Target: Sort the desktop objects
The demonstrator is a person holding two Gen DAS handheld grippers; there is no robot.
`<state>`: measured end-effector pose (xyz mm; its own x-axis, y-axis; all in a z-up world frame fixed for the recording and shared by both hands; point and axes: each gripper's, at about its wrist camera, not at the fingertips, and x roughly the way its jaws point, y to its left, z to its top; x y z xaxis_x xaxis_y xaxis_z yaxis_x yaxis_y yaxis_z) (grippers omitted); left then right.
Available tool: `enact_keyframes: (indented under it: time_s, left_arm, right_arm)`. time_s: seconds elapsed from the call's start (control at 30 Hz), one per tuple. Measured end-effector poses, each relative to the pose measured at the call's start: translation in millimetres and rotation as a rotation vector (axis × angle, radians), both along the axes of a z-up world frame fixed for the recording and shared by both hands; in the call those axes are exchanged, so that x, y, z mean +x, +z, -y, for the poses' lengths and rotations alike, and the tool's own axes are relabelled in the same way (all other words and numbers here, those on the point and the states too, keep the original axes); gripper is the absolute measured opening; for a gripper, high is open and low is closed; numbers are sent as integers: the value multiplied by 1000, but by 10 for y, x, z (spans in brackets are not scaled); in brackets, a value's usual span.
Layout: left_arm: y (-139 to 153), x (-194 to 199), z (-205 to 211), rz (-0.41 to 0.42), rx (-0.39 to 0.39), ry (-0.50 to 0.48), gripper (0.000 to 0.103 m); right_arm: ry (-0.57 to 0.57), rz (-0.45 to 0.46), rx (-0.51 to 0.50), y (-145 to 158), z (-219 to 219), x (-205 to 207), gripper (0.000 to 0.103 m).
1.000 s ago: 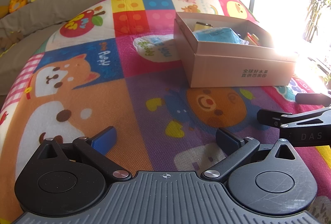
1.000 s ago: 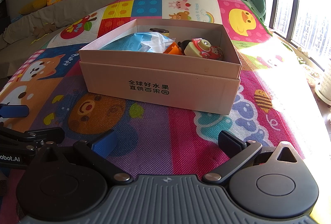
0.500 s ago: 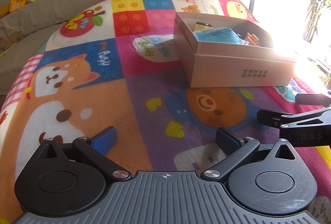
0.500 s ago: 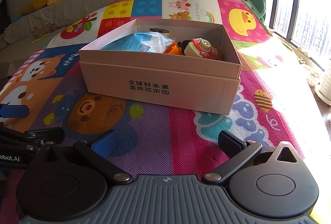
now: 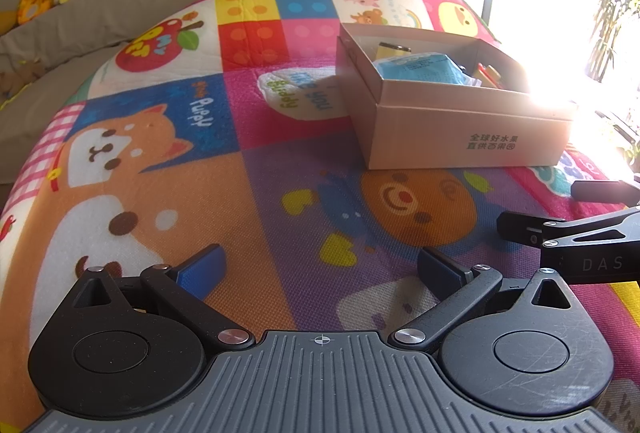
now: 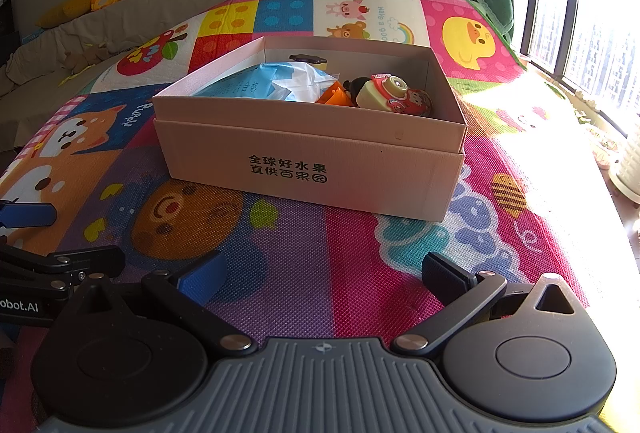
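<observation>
A pale pink box with black lettering sits on a multicoloured cartoon-animal mat.

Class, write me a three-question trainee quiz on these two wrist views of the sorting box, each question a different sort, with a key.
1. True or false: the left gripper holds a toy.
2. Multiple choice: the blue packet lies A) on the mat, B) inside the cardboard box, C) between the right gripper fingers.
3. Fill in: the toy camera lies in the box's ____ half, seen from the right wrist.

Key: 1 false, its fingers are spread and empty; 2 B; 3 right.
</observation>
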<state>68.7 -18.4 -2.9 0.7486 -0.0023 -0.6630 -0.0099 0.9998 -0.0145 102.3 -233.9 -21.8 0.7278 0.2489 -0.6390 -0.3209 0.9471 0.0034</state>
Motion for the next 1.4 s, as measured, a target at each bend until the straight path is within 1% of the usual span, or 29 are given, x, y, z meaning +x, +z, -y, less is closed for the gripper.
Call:
enact_keyframes:
  time_s: [0.77,1.1,1.4]
  left_arm:
    - [2,-10,0,2,-8,0,103]
    - [-4,2,29,-2,9,0,103]
    - [-4,3,20,-2,0,-2,103]
  right_arm:
    - [0,0,0,4,1,2,103]
    - [0,1,0,2,0,3,103]
    - [0,0,0,1,2,2,103]
